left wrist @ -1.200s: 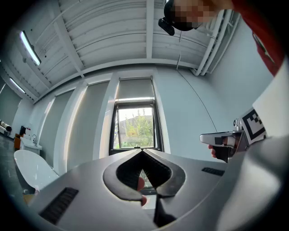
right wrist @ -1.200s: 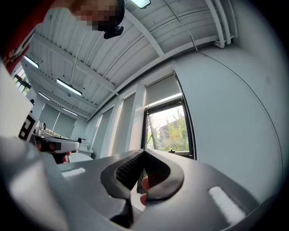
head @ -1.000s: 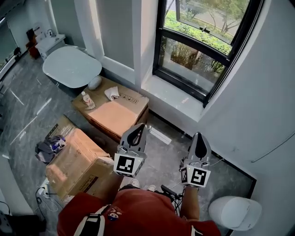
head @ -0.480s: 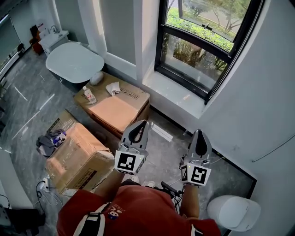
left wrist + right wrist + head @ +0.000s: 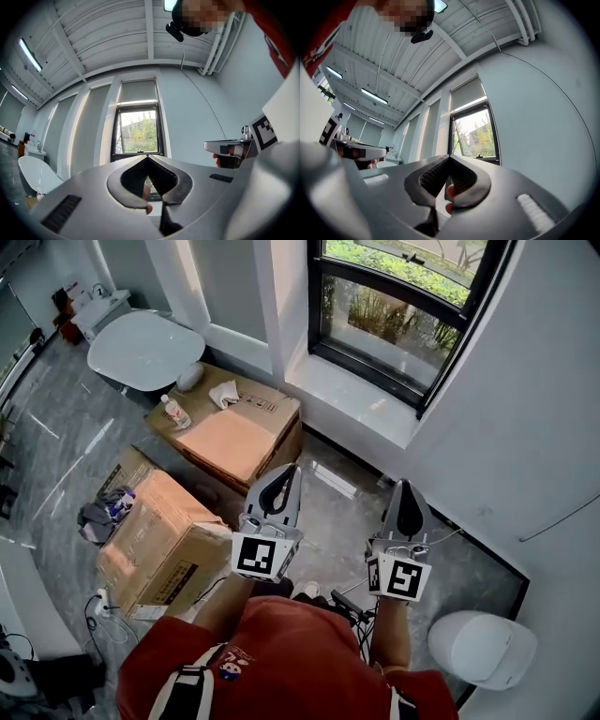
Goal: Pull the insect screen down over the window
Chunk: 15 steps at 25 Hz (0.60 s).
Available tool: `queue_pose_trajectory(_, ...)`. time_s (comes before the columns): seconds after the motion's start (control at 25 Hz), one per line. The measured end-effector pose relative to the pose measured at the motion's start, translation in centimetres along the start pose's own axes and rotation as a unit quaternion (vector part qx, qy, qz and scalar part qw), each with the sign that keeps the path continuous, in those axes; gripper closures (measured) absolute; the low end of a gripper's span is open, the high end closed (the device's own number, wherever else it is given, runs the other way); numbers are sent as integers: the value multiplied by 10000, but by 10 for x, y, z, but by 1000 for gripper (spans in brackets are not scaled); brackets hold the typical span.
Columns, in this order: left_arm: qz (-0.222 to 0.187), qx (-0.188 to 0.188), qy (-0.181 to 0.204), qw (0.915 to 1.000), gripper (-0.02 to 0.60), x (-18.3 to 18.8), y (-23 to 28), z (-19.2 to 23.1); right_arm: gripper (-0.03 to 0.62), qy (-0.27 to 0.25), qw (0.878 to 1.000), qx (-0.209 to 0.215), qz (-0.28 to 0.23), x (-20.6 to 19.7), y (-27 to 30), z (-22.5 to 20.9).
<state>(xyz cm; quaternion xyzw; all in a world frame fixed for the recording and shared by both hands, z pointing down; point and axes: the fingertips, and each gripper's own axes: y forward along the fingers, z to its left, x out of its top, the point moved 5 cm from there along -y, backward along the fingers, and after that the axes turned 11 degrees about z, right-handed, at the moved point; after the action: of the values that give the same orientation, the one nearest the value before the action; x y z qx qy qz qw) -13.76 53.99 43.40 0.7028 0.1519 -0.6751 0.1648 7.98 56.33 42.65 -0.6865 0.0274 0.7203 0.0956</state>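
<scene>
The black-framed window point(image 5: 403, 306) is set in the white wall ahead, above a white sill point(image 5: 352, 399). In the left gripper view a grey screen point(image 5: 137, 91) covers only the top of the window point(image 5: 138, 133), and the glass below it is bare. The right gripper view shows the same screen point(image 5: 467, 93) above the window point(image 5: 476, 136). My left gripper point(image 5: 284, 474) and right gripper point(image 5: 405, 488) are held side by side at chest height, well short of the wall and pointing at it. Both are shut and empty, as the left gripper point(image 5: 147, 157) and right gripper point(image 5: 450, 157) show close up.
Two cardboard boxes point(image 5: 234, 442) point(image 5: 159, 545) stand on the grey floor to the left, one with a bottle point(image 5: 173, 413) on it. A white bathtub point(image 5: 145, 348) is at the far left. A white rounded fixture point(image 5: 483, 648) sits at the lower right by the wall.
The head view has tipped down a little, so the window sits higher in the picture. Both grippers hold nearly the same place and stay shut.
</scene>
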Motion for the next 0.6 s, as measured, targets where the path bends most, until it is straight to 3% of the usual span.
queue_pose_trajectory(0.32,-44,-63,-118,9999,577,-5,17,9,585,-112,9999,10,26,-4,14,1)
queue_pose_trajectory(0.6,-67,-100,-219,9997,577,-12,66,52,585,-279,9996,12,49,-12,76,10)
